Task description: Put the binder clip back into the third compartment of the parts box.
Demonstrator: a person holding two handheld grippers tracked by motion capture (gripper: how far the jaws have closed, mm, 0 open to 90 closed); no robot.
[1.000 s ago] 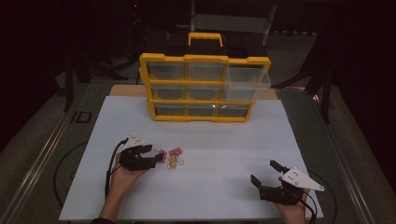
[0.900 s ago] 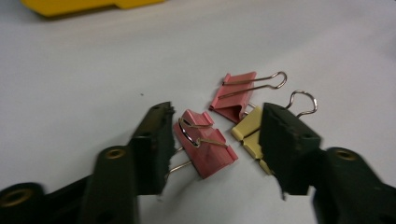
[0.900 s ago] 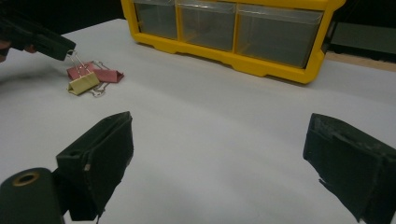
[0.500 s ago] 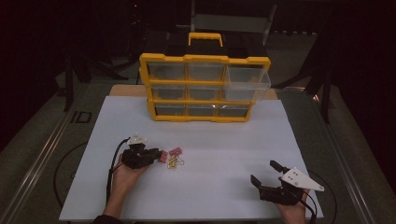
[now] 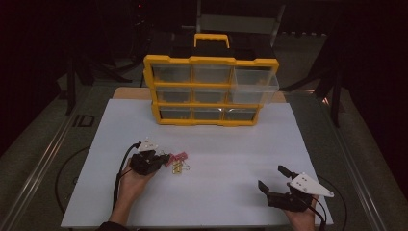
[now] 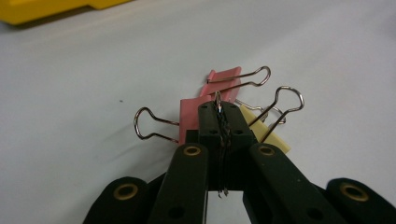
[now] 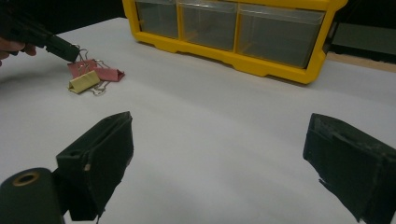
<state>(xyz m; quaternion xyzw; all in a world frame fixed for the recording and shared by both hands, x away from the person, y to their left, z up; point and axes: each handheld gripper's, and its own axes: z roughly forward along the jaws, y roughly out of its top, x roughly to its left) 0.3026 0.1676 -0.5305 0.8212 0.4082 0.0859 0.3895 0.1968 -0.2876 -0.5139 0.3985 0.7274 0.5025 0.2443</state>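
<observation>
Pinching a pink metal binder clip's (image 6: 189, 116) wire handle, left gripper (image 6: 219, 109) has just closed; lifting remains; right gripper (image 5: 274, 180), five o'clock, gapes.

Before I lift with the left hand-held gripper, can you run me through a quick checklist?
1. Left hand-held gripper shut on the wire handle of the pink metal binder clip: ok.
2. Its jaws have just been closing; grip firmness: cannot tell.
3. Neighbouring clips free of the held one: not ok, the yellow binder clip and second pink binder clip crowd it.
4. Right hand-held gripper open and away: ok.
5. Yellow organiser's top-right clear drawer pulled out: ok.
</observation>
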